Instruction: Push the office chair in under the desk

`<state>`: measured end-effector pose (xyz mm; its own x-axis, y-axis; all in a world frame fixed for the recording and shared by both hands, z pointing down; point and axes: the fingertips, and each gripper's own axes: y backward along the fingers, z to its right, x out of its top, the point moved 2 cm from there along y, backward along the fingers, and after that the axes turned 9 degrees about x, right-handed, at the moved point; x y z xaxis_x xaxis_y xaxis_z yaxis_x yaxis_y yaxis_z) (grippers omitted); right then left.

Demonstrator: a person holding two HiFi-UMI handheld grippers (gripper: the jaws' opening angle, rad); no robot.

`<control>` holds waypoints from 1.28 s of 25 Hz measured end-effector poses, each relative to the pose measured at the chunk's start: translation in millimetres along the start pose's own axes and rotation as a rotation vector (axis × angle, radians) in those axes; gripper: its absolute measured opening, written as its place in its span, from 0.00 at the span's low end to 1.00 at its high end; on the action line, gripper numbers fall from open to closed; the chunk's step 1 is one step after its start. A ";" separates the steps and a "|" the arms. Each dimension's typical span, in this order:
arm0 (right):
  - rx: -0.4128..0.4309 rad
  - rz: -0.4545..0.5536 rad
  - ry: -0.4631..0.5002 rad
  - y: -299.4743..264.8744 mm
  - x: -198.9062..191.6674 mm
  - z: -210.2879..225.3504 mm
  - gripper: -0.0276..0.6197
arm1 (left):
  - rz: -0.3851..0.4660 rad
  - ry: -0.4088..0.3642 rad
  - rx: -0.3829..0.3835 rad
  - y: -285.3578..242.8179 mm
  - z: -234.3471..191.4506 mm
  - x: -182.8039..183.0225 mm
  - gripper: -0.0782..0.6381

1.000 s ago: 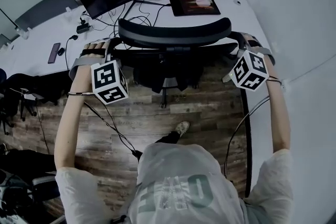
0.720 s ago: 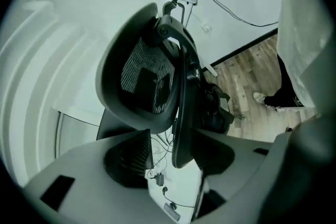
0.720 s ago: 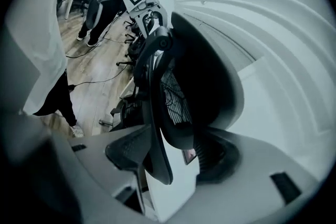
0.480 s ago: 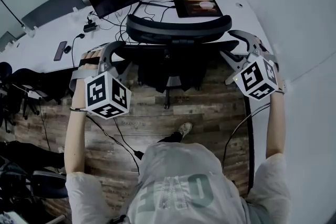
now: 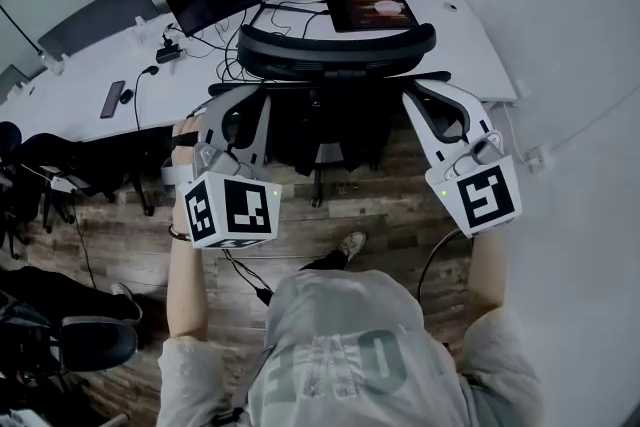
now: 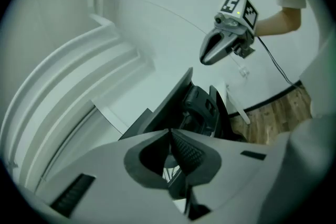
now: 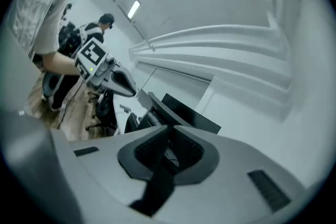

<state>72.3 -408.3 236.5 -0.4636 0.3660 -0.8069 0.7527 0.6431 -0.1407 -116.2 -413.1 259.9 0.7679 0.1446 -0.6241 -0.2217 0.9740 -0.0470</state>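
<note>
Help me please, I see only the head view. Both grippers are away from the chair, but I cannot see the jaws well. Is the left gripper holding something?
Observer: No. In the left gripper view the left gripper has just been closing its jaws. They now meet, and nothing is between them.
Operator: And the other one?
Observer: The right gripper is the same in its own view. Its jaws have just been closing, the pads are together, and it holds nothing.
Operator: Is anybody else in the room?
Observer: Yes. The right gripper view shows another person standing in the background.
</note>
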 end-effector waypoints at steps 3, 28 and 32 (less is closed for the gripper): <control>-0.061 0.102 -0.122 -2.3 5.9 -10.9 0.10 | 0.061 0.180 0.052 8.6 -2.1 14.3 0.13; -0.336 0.226 -0.527 10.6 -19.1 -62.5 0.08 | 0.095 0.833 0.242 36.5 42.9 15.0 0.13; -0.328 0.217 -0.528 9.6 -21.9 -64.3 0.07 | 0.081 0.833 0.237 35.9 44.5 11.5 0.13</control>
<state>59.6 -367.0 289.7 0.0372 0.1844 -0.9821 0.5830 0.7942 0.1712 -88.6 -368.8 285.8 0.0450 0.1308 -0.9904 -0.0544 0.9902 0.1283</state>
